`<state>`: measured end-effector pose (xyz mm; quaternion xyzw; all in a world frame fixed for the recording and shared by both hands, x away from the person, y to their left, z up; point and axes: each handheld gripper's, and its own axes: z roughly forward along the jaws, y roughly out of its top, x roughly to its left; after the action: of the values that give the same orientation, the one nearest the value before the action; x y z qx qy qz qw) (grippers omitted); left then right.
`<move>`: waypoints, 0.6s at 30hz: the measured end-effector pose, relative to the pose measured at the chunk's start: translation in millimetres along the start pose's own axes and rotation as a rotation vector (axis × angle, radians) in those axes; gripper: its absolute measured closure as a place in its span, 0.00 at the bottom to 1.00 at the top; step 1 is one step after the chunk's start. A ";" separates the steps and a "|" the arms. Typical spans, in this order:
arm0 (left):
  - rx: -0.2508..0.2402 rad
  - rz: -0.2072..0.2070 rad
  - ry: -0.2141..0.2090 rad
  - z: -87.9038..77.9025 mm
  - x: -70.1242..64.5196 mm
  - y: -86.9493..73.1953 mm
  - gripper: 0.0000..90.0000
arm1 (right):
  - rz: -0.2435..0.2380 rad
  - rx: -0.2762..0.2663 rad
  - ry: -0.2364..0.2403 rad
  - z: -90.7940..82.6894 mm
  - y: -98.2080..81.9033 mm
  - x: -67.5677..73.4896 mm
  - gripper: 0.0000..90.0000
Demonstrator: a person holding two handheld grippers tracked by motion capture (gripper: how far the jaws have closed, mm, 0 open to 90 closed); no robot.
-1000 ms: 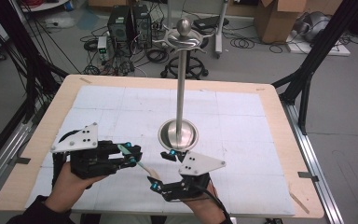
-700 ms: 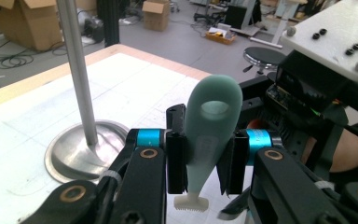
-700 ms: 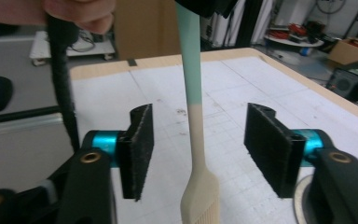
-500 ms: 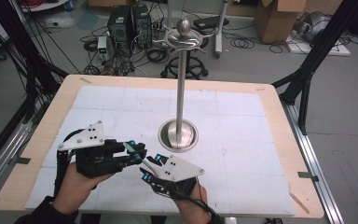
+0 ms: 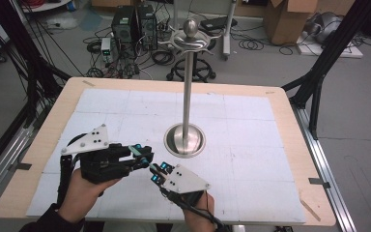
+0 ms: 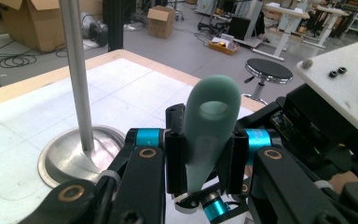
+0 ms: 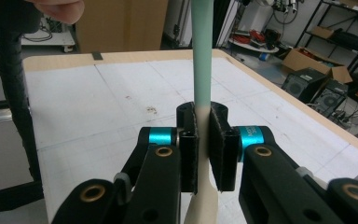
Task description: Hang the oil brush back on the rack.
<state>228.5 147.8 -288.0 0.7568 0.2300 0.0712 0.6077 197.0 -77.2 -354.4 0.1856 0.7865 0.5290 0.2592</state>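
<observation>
A pale green utensil (image 6: 212, 121) with a hole in its handle is held between both grippers near the table's front edge. My left gripper (image 5: 144, 155) is shut on the handle end, its jaws (image 6: 207, 144) closing on either side just below the hole. My right gripper (image 5: 157, 173) is shut on the utensil's narrow shaft (image 7: 201, 56), which rises green above the jaws (image 7: 204, 140) and turns cream below them. The two gripper tips nearly touch. A tall metal stand (image 5: 187, 96) on a round base (image 5: 185, 140) rises just behind them.
A white gridded mat (image 5: 251, 145) covers the wooden table (image 5: 290, 140). The stand's pole (image 6: 77, 70) stands close on the left in the left gripper view. Boxes, computers, a stool and cables lie on the floor beyond the table.
My right gripper has swung left from beside the stand's base and now meets the left gripper's tips. The left gripper has shifted slightly right.
</observation>
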 end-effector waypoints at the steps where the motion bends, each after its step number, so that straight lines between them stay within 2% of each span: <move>1: -0.003 -0.004 0.000 0.2 0.0 0.0 0.84 | 0.000 0.000 0.000 0.0 0.0 0.0 0.92; 6: -0.011 -0.005 -0.007 1.0 1.0 -0.3 0.84 | -0.002 -0.001 -0.003 -0.4 0.1 0.0 0.93; 9: -0.039 0.013 -0.021 -0.1 1.8 -1.8 0.83 | 0.001 -0.004 0.004 -1.4 0.5 -0.2 0.93; 10: -0.055 0.021 -0.018 -1.2 2.0 -2.3 0.78 | 0.006 -0.007 0.011 -1.6 0.6 -0.6 0.93; 11: -0.075 0.025 -0.017 -2.8 2.7 -2.8 0.66 | 0.013 -0.009 0.019 -2.7 0.6 -2.5 0.93; 12: -0.119 0.037 -0.018 -6.2 5.0 -3.9 0.59 | 0.021 -0.008 0.025 -3.3 0.4 -3.8 0.93; 14: -0.132 0.038 -0.021 -8.2 6.9 -4.2 0.44 | 0.033 -0.008 0.041 -4.6 0.0 -7.1 0.93; 15: -0.138 0.036 -0.023 -9.4 8.3 -4.4 0.44 | 0.033 -0.008 0.041 -4.6 0.0 -7.1 0.93; 16: -0.155 0.030 -0.024 -11.9 10.3 -5.0 0.39 | 0.041 -0.013 0.051 -4.9 -0.1 -7.8 0.93; 17: -0.168 0.028 -0.025 -13.6 11.5 -5.5 0.35 | 0.054 -0.024 0.069 -5.8 -0.2 -9.1 0.93; 18: -0.202 0.018 -0.030 -18.7 14.9 -7.1 0.32 | 0.062 -0.035 0.110 -7.2 -0.2 -11.4 0.93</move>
<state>232.5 172.0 -292.6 0.6948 0.2057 0.0883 0.6835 201.7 -89.1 -349.9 0.1758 0.7841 0.5597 0.2025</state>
